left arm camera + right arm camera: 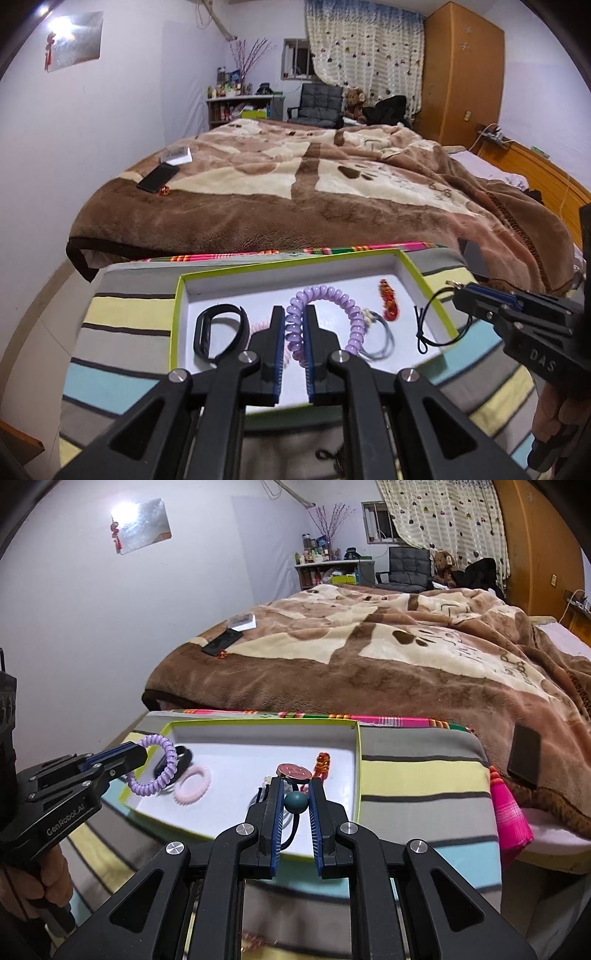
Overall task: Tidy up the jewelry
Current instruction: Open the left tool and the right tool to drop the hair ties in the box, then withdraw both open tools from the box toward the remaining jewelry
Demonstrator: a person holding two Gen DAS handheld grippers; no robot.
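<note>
A shallow white tray with a lime-green rim (406, 258) sits on a striped cushion (125, 332) at the foot of a bed with a brown blanket (295, 192).

The left gripper (294, 325) has its jaws clenched on a purple spiral bracelet (334, 295); one side of the coil runs straight down between the jaws while the rest loops out toward 1 o'clock over the tray. In the right wrist view this bracelet (162, 768) hangs from that gripper (142, 755) above the tray's near-left corner.

The right gripper (295, 794) has its jaws grasping a teal bead (296, 802) on a black cord (291, 830). A round pink charm (294, 771) sits just past the jaw tips at 12 o'clock.

Inside the tray lie a black band (218, 328) at 9 o'clock of the left jaws, a pink spiral ring (192, 783), and a red knotted charm (389, 304) at 2 o'clock.

A black phone (158, 178) rests on the blanket, well apart.
</note>
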